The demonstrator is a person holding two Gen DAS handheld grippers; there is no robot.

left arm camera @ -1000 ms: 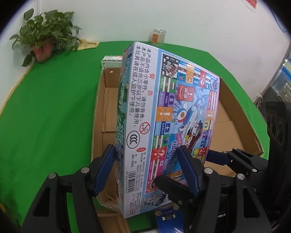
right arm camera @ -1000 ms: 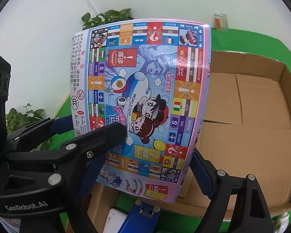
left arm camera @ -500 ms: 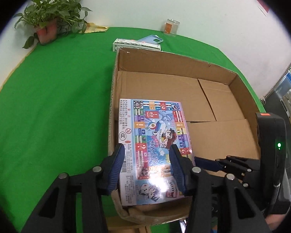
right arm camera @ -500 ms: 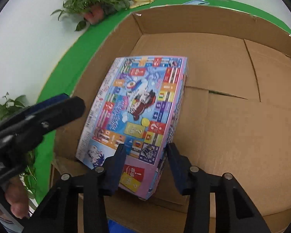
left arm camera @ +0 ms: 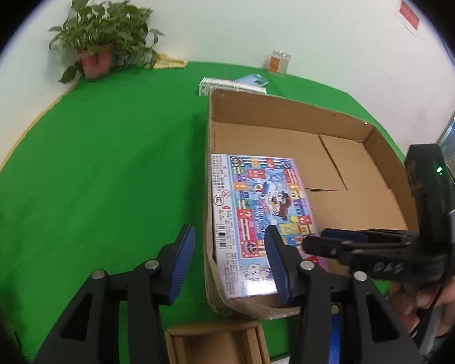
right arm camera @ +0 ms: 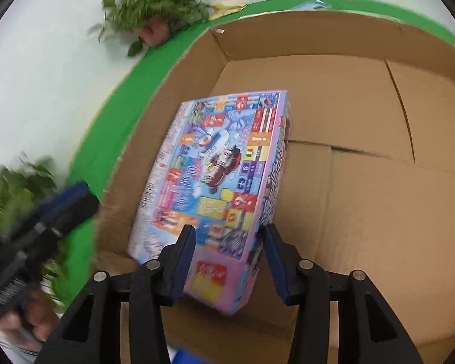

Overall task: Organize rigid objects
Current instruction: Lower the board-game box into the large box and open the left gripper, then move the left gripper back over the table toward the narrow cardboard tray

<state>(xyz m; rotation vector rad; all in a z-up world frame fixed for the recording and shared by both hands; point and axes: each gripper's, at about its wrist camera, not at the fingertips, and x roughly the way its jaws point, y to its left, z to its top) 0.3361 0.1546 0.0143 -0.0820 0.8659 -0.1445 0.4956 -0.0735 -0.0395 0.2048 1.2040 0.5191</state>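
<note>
Game box (right arm camera: 221,176) lies flat against the carton's (left arm camera: 288,112) left wall, saving room; right gripper (right arm camera: 229,254) pinches its corner, left gripper (left arm camera: 229,257) spread, empty.

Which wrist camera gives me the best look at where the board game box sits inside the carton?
Left wrist. It shows the board game box flat against the carton's left wall, sharp. The right wrist view is closer but motion-blurred, with that gripper's fingers covering the near end.

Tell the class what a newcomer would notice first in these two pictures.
The bright game box stands out, lying against the left wall inside the big open carton. The carton sits on a vivid green table, with a potted plant at its far corner by the white wall.
</note>
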